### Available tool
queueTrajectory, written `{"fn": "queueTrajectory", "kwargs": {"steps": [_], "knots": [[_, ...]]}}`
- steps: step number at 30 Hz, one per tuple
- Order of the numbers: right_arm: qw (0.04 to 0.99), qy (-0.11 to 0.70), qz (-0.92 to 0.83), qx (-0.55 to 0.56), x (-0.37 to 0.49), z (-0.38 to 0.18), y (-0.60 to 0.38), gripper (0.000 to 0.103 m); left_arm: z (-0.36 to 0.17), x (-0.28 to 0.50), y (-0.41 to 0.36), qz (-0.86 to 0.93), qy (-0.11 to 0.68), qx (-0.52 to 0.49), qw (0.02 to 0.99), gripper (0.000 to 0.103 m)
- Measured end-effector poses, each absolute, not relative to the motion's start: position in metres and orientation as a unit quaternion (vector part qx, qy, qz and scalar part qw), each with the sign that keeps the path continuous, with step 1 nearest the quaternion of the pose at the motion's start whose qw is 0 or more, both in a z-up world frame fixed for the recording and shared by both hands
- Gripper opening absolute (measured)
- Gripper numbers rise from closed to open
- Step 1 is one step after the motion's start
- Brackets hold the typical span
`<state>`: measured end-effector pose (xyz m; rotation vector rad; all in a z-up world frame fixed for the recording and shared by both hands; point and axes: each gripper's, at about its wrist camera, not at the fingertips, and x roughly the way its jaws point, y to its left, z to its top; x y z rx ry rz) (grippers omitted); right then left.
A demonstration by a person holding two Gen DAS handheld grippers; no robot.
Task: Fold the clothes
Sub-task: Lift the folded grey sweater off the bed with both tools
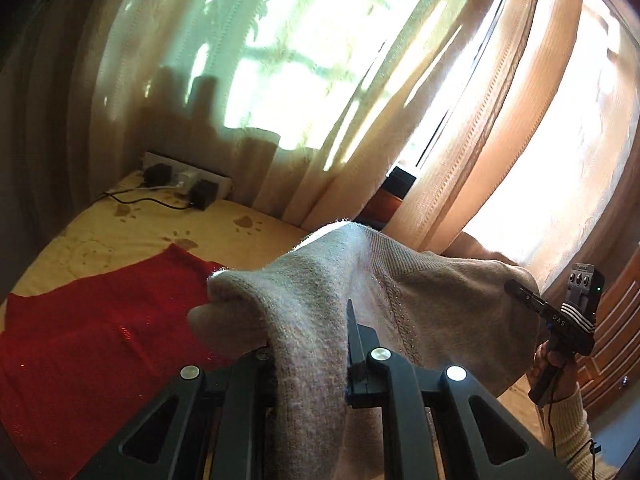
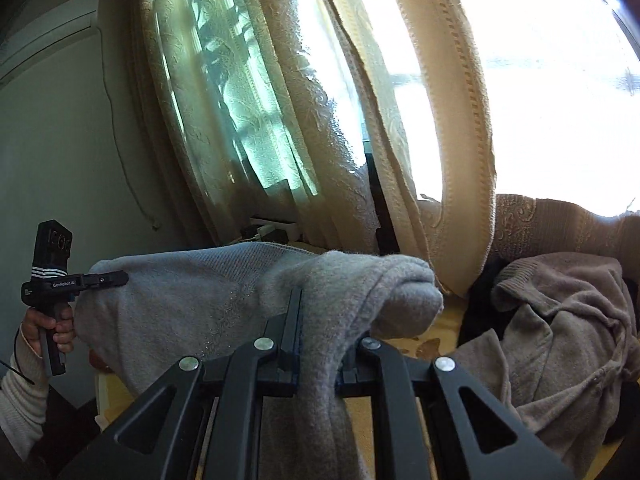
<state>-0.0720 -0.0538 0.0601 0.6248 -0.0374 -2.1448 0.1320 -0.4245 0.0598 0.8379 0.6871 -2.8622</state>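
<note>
A light grey knitted sweater [image 1: 440,312] hangs stretched in the air between both grippers, above the bed. My left gripper [image 1: 310,320] is shut on one bunched end of it, and the knit drapes over and between the fingers. My right gripper [image 2: 320,312] is shut on the other end of the grey sweater [image 2: 192,300], which folds over its fingers. The right gripper [image 1: 520,292] also shows at the right of the left wrist view, and the left gripper [image 2: 116,278] at the left of the right wrist view, each held by a hand in a cream ribbed sleeve.
A red knitted garment [image 1: 100,320] lies flat on the yellow bedsheet [image 1: 120,232]. A power strip with plugs [image 1: 184,180] sits at the bed's far edge by the curtains [image 1: 280,80]. A crumpled brown-grey cardigan [image 2: 560,328] lies on the bed at the right.
</note>
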Motion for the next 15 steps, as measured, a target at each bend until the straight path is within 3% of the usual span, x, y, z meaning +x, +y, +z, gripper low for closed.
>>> {"fn": "queueTrajectory", "kwargs": {"steps": [15], "knots": [[0.572,0.015,-0.772,0.276,-0.084,0.055,-0.326,0.013,0.052,0.270,-0.576,-0.894,0.286,0.244,0.243,0.016]]}}
